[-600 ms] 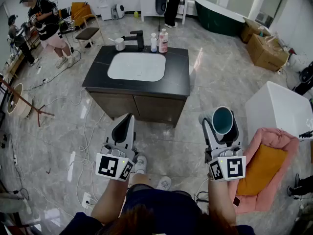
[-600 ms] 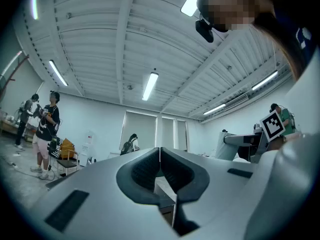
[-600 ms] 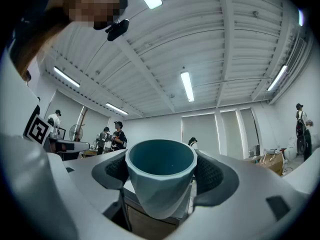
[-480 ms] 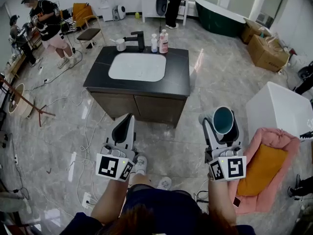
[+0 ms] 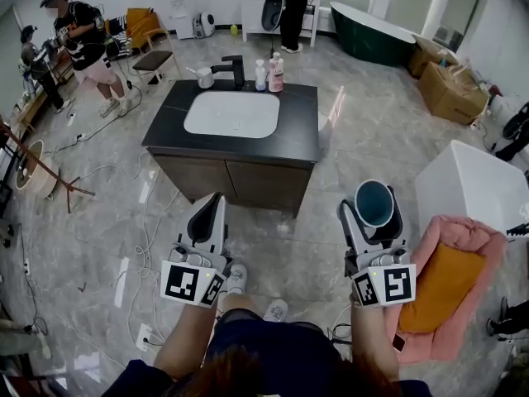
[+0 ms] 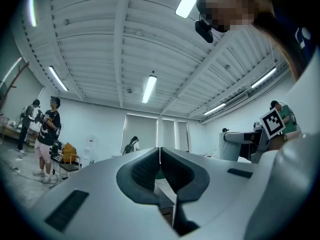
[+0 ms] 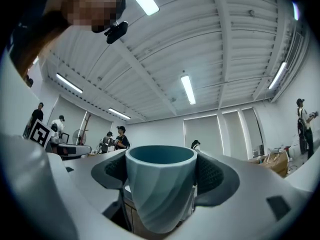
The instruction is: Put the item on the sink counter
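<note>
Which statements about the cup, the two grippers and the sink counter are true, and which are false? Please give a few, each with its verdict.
1. The right gripper holds the cup upright, mouth up. True.
2. The left gripper holds a bottle. False: its jaws are together with nothing between them.
3. The cup stands on the sink counter. False: it is in the right gripper, and the counter lies ahead, apart from it.
4. Bottles stand at the counter's far edge beside the tap. True.

Dark sink counter (image 5: 302, 131) w/ white basin (image 5: 231, 112); at back: faucet (image 5: 234, 67), 2 bottles (image 5: 276, 71), maybe a jug (image 5: 203, 75).
</note>
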The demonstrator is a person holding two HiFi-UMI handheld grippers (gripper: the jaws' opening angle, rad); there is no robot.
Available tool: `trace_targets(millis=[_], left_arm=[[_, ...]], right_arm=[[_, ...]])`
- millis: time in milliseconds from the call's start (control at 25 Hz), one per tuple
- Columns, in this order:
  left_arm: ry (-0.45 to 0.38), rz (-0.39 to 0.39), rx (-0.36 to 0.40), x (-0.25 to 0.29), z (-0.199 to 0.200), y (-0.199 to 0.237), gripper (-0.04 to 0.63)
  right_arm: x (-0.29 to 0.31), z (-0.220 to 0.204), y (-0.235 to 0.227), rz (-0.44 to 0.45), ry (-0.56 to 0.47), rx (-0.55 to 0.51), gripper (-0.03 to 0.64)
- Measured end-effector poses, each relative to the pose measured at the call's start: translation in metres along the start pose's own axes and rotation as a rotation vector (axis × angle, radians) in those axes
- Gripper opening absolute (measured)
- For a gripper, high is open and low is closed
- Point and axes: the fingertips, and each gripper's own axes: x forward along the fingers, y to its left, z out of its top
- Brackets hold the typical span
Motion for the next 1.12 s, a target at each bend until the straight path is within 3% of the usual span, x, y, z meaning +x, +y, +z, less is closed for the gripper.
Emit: trace_targets(millis=[560,1120], left_arm=[[0.019,0.001,-0.014,0.034,-0.011,0.028,0.023],[0.0,-0.08,-0.031,0.175,-0.032,0.112,0.023]], right_arm=[[0.042,-0.008,0.001,0.022,0.002,0.018,0.397],[0.183,-0.034,-0.027,-0.009,0.011,-0.031,0.396]])
